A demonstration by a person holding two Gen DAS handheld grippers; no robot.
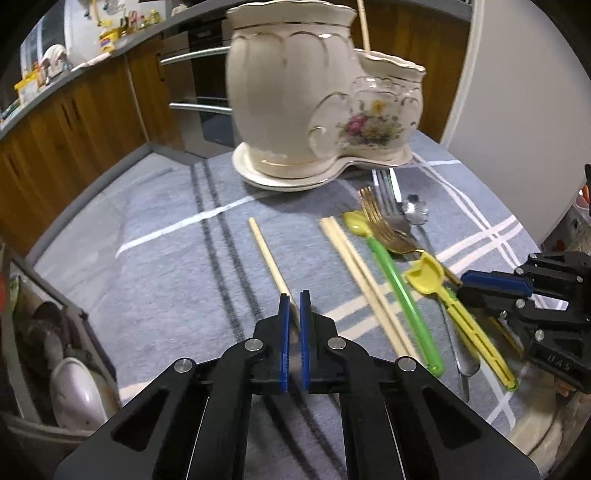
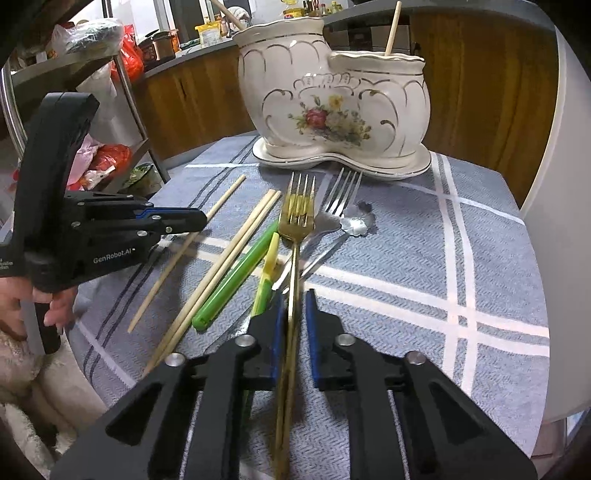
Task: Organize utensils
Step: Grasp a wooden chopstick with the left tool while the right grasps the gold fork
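My left tongs (image 1: 294, 301) pinch one chopstick (image 1: 266, 254), my right tongs (image 2: 295, 299) pinch the gold fork (image 2: 295, 221); next I lift both to the holder (image 2: 332, 103) ahead.

Count: 3 loose chopsticks (image 2: 186, 251) on the cloth plus 1 chopstick (image 2: 391, 27) standing in the holder (image 2: 332, 96); 2 forks, gold fork (image 2: 297, 218) and silver fork (image 2: 341, 195); 1 silver spoon (image 2: 356, 221); 2 plastic utensils, green utensil (image 1: 399, 291) and yellow utensil (image 1: 443, 295).
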